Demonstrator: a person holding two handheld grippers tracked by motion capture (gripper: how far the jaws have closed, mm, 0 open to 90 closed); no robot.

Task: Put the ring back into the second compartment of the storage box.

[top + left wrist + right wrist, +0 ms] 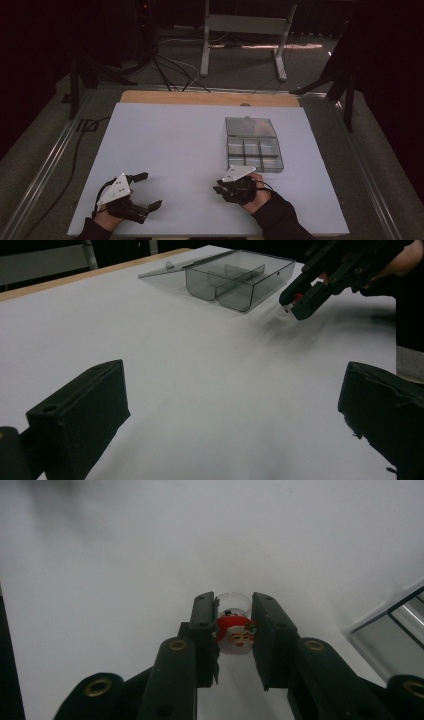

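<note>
White tabletop point(175, 150): right gripper point(234, 630) clenched on Santa ring point(234, 635), band upward; left gripper point(230, 405) agape.

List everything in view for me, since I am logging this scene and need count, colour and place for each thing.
Compartment box: one, clear grey, lid open flat behind it, right half of the sheet.
Ring: one, clear band with a red and white Santa face, clamped in the right tool.
Sheet: one, white, covering the table.
Table: one, wooden edge showing at the far side.
Stand: one, pale grey, on the floor beyond the table.
Cables: several, black, on the floor.
Left tool: one, black, jaws open, near left.
Right tool: one, black, shut on the ring, near the box.
</note>
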